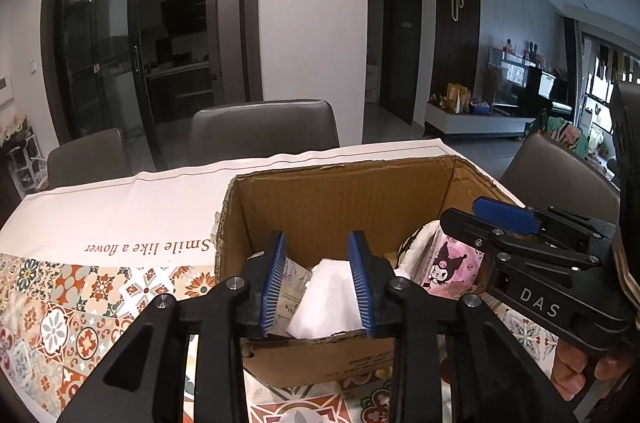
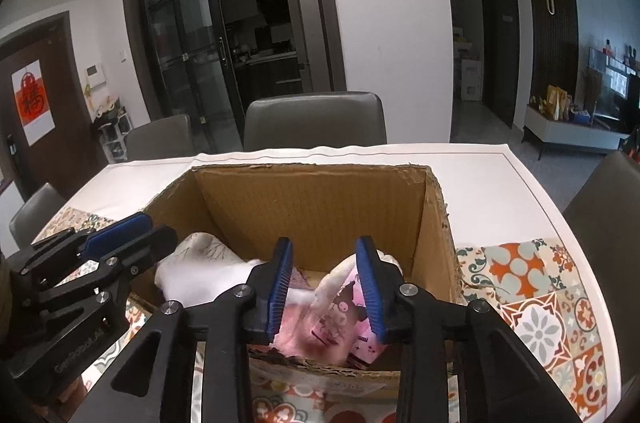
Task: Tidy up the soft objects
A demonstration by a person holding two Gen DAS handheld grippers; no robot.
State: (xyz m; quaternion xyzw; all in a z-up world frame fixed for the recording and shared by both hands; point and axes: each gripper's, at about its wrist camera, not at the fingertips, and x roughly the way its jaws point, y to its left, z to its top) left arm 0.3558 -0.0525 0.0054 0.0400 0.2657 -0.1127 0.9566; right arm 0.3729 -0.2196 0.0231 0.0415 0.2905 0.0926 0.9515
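Tiled tabletop (image 1: 60, 323) carried the cardboard box (image 1: 340, 199); both hand-held grippers, left (image 1: 318, 287) and right (image 2: 326, 289), stood released above the white cloth (image 1: 328, 299) and pink pouch (image 2: 332, 319), so lifting clear at 12 o'clock seemed wise.

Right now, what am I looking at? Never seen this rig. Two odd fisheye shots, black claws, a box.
No robot here: a person holds one handheld claw in each hand, each with a fisheye camera looking along its blue pads. One picture is from the left claw, the other from the right claw; each also shows the other from the side. Both hang over an open cardboard box on a patterned tablecloth. Inside lie a white cloth and a pink cartoon pouch. Both claws stand open, holding nothing.
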